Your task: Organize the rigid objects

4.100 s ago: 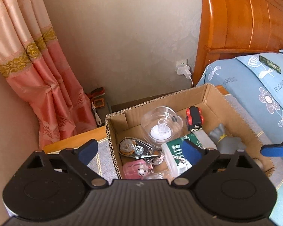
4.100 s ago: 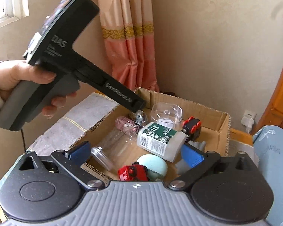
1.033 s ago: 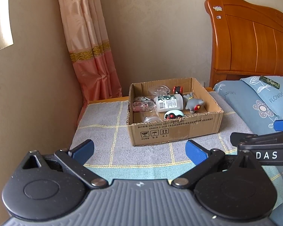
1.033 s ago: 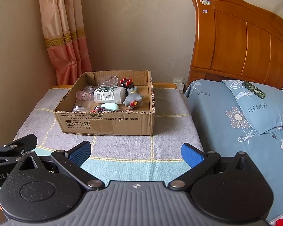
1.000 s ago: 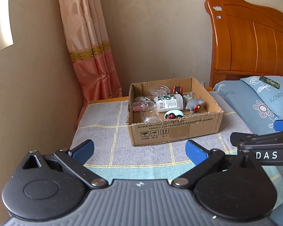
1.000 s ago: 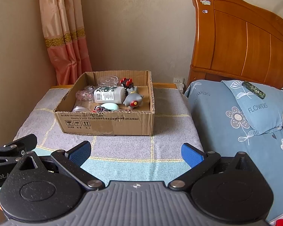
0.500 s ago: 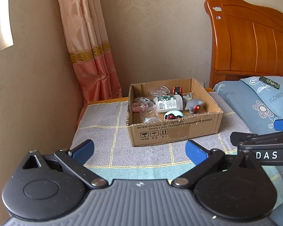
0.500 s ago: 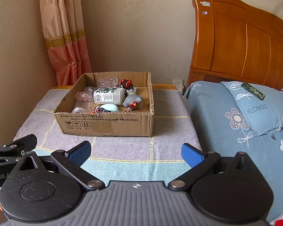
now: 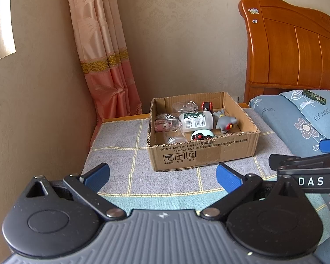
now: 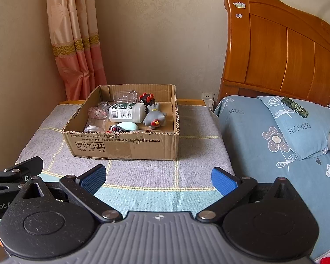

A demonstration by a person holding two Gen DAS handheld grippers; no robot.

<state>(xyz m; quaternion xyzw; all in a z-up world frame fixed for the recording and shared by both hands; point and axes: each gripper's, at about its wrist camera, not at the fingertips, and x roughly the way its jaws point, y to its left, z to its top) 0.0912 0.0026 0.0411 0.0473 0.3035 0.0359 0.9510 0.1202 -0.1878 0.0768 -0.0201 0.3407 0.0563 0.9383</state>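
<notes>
An open cardboard box sits on a cloth-covered table. Inside lie a white bottle with a green label, a grey toy figure, a clear round container, a red and black toy car, clear jars and a pale green egg shape. My left gripper is open and holds nothing, well in front of the box. Just as far back, my right gripper is open with nothing between its blue pads.
A bed with a blue flowered pillow and wooden headboard stands to the right. A dark rectangular object lies on the pillow. A pink curtain hangs at the back left. A wall socket sits behind the table.
Four seconds ago both grippers hovered right over the box; since then they have drawn far back from it. In the last second the views barely shift.
</notes>
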